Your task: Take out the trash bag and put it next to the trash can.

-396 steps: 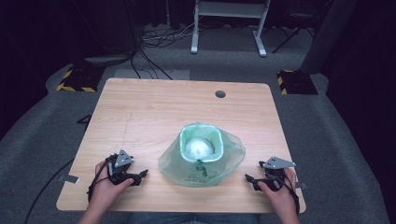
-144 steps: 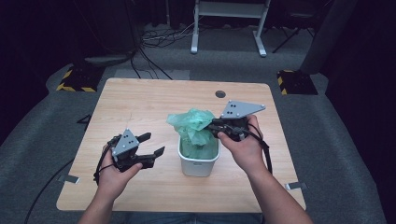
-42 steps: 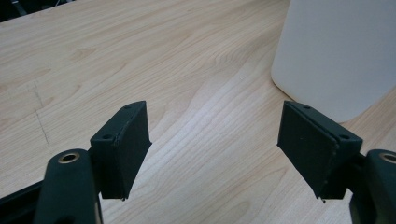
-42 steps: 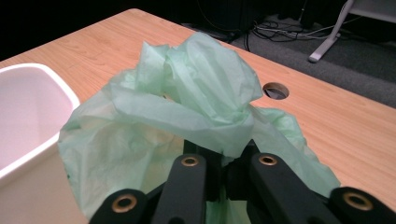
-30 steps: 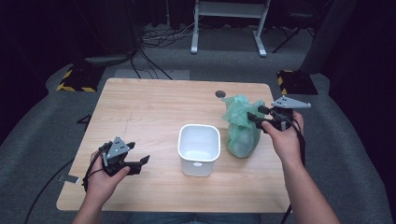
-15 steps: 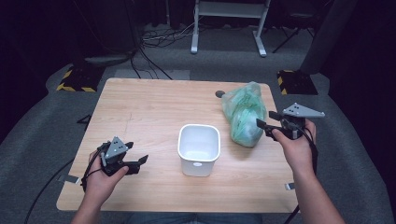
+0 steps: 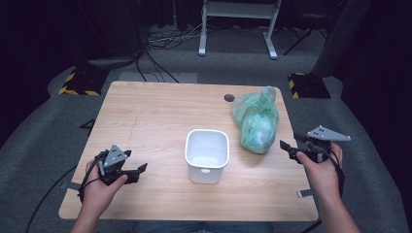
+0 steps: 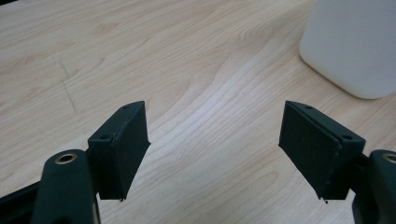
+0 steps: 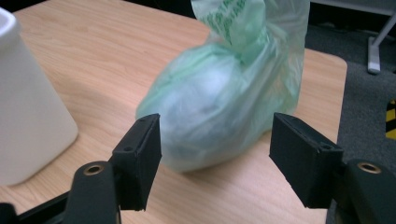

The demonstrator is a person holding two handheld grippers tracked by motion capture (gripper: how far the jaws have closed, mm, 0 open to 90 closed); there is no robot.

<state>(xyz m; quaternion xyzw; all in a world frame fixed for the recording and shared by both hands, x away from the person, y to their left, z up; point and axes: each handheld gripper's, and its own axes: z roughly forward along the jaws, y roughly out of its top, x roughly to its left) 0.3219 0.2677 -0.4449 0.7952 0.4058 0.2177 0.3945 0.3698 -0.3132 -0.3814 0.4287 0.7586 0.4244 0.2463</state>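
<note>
A green plastic bag (image 7: 257,121) (image 9: 224,102), tied at the top and holding something pale, lies on the right side of the wooden table (image 7: 160,111). A white bin (image 7: 207,154) (image 8: 355,44) (image 9: 28,107) stands empty at the middle of the table. My right gripper (image 7: 291,148) (image 9: 215,158) is open, just off the table's right edge, with the bag a short way ahead of its jaws. Over the front left of the table, my left gripper (image 7: 133,172) (image 8: 215,154) is open above bare wood with nothing between its jaws.
A dark round hole (image 7: 229,97) sits in the tabletop behind the bag. Grey carpet surrounds the table, with cables (image 7: 160,43) and a white frame's legs (image 7: 238,29) at the back. A yellow-and-black striped block (image 7: 77,82) lies on the floor at the left.
The right gripper lifted the bag out of the bin, carried it to the table's right side, let it go and drew back. The left gripper sank back to the front left.
</note>
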